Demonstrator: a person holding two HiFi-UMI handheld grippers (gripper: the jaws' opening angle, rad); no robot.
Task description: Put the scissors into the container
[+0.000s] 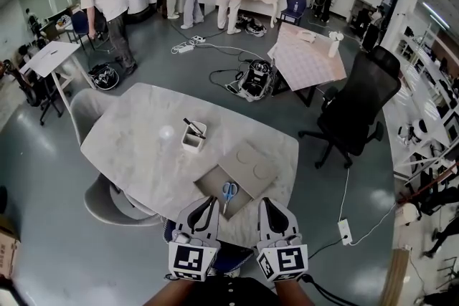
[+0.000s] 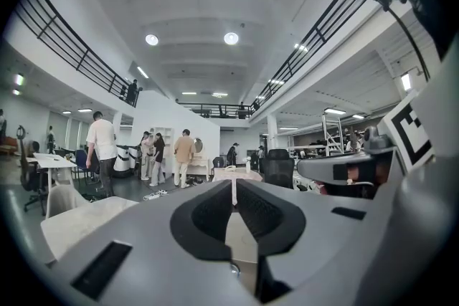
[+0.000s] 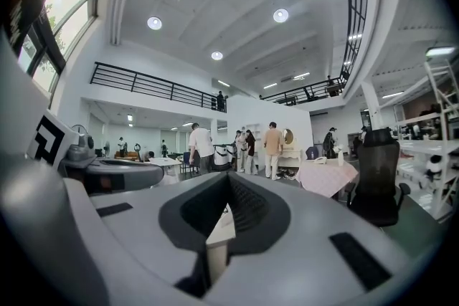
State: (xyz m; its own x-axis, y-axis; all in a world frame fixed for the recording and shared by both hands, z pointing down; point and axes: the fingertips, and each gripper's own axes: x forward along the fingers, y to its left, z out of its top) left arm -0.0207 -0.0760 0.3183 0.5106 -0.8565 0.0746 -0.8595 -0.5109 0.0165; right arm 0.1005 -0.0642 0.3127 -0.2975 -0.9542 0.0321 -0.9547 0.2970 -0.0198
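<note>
- Status: task not started, as far as the views show. Nothing is gripped and nothing is in transit.
- Scissors [image 1: 229, 191], blue handles, lie flat on the open cardboard box [image 1: 247, 167]. That is on the person's side of the container [image 1: 193, 141] and a bit to its right, near but not touching.
- The container is a small white tub standing upright on the worktop [image 1: 143, 132]. A dark stick-like item [image 1: 192, 127] already pokes out of it; can't tell what it is.
- Left gripper [image 1: 210, 203]: jaws together and empty. Its own view shows only the pads meeting at the tip, with the room beyond.
- Right gripper [image 1: 266, 204]: jaws together, also empty. The pale edge seen between its pads looks like worktop or box beyond them, not a held thing.
- Both grippers hang on the person's side of the container, beyond the scissors, about at the worktop's near edge. The scissors sit roughly between the two tips and slightly ahead of them.
- Left to do, my read:
  - open one gripper
  - come down on the scissors and clamp them
  - lift and carry them the short hop to the container
  - drop them in beside the dark item
- Risk: the scissors lie flat on the cardboard, so the pick could be fiddly. The container opening is small and partly taken.
</note>
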